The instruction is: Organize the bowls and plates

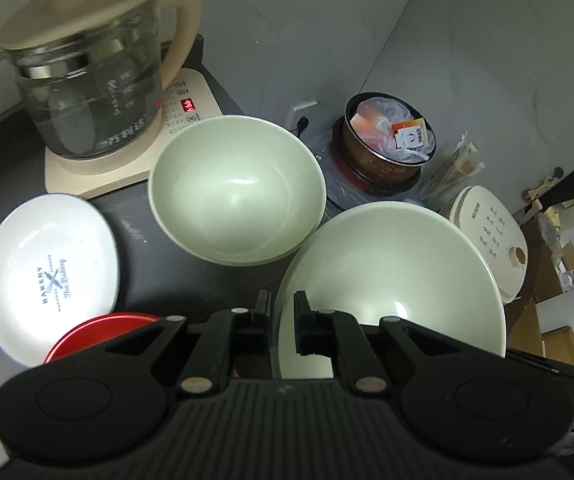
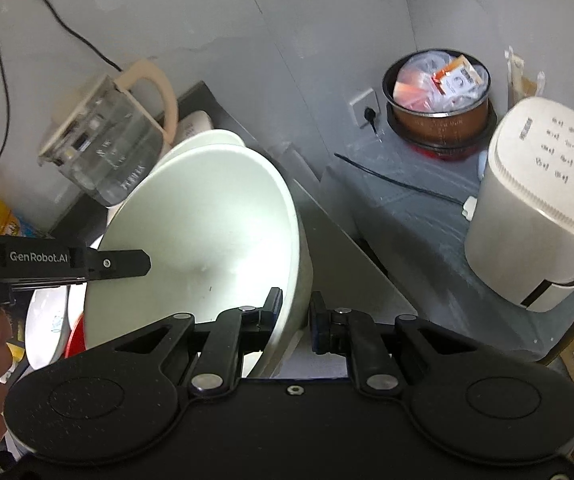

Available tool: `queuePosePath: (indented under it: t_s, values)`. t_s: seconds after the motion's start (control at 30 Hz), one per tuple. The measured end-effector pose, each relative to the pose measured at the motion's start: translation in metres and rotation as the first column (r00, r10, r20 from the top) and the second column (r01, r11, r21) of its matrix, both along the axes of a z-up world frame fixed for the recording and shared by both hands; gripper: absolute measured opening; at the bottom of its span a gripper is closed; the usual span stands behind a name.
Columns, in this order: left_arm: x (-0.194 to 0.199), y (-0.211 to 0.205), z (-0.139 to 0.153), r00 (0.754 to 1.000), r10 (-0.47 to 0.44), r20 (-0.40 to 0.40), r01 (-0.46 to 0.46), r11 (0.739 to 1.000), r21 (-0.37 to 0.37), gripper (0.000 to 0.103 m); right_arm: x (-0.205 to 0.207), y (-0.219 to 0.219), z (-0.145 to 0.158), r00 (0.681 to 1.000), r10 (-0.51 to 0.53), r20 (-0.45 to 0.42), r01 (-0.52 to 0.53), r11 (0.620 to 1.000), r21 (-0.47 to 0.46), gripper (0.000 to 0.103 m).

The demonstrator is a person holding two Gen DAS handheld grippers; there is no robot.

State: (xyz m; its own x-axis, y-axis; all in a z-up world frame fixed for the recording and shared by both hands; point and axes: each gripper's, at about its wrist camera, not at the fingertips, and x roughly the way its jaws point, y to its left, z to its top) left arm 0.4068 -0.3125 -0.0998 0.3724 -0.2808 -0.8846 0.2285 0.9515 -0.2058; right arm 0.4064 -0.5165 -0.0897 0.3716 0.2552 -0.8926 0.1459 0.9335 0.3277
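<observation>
Your left gripper (image 1: 279, 312) pinches the near rim of a large pale-green ceramic bowl (image 1: 391, 276), its fingers closed to a narrow gap on either side of the wall. Your right gripper (image 2: 296, 314) clamps the same bowl (image 2: 207, 232) at its opposite rim, so the bowl hangs tilted between both tools. Just beyond it, a second pale-green bowl (image 1: 237, 188) sits on the dark countertop (image 1: 147, 264). To the left lie a white oval dish printed "BAKERY" (image 1: 49, 272) and a red round plate (image 1: 99, 330). Behind stands a glass kettle on a cream base (image 1: 87, 80).
</observation>
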Motion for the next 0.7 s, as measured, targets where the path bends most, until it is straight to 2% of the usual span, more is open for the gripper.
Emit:
queuePosePath:
  t_s: [0.27,0.7]
  values:
    - [-0.019,0.038,0.021,0.999,0.043,0.021,-0.042,0.999,-0.025,0.010,-0.008,0.031,0.021,0.998,0.052,0.037,-0.052,0.999,0.004,0.016]
    - [-0.047,0.096,0.025,0.994,0.108,0.005,-0.108,0.994,-0.012,0.013,-0.020,0.084,0.030,0.990,0.138,0.023,-0.139,0.990,0.014,0.019]
